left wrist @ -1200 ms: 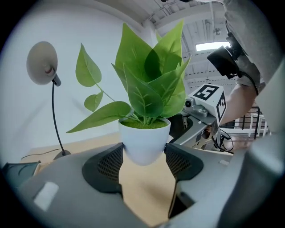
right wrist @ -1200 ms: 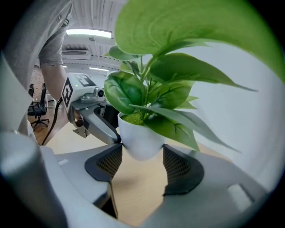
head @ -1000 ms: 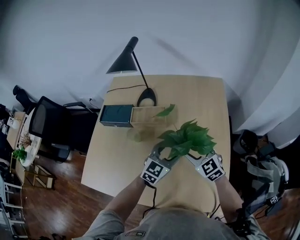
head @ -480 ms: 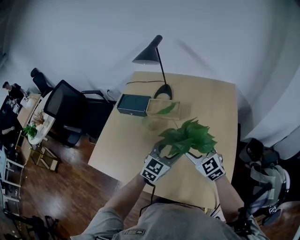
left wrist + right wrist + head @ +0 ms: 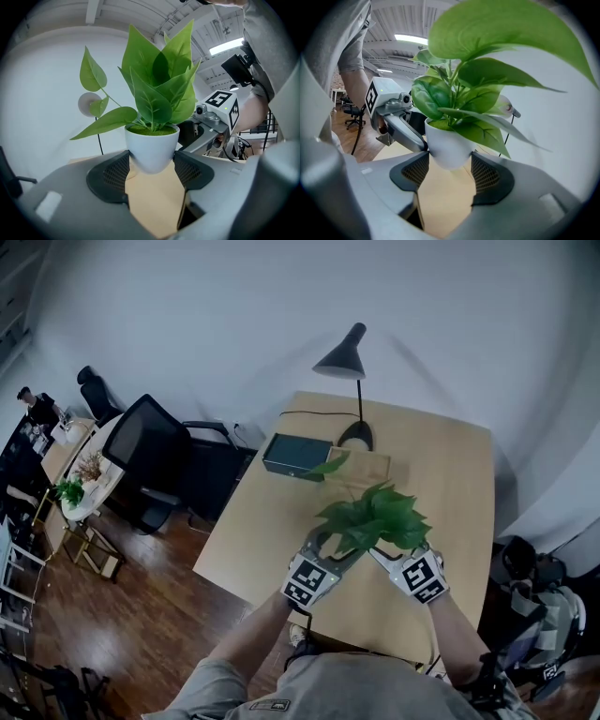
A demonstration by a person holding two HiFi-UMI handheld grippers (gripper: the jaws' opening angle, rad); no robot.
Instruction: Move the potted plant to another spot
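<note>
Two sets of fingers share one load: my left fingers [image 5: 110,176] and my right fingers [image 5: 487,176] each pinch the rounded white pot [image 5: 151,143] of the potted plant [image 5: 373,518], pads pressed against its lower wall. The pot hangs clear of the tabletop [image 5: 272,540], over its near half. From it, the desk lamp [image 5: 345,357] stands at twelve o'clock and the dark green box [image 5: 295,454] at about ten o'clock.

My worry is the pot's shape. It narrows toward the base and looks smooth, so if either grip eases, or my two hands drift apart or tilt unevenly, I judge it could slip down between the pads and drop. The leaves also hide the pot from my head view, so I could misjudge the height at set-down and tip it, or brush the lamp or box.
</note>
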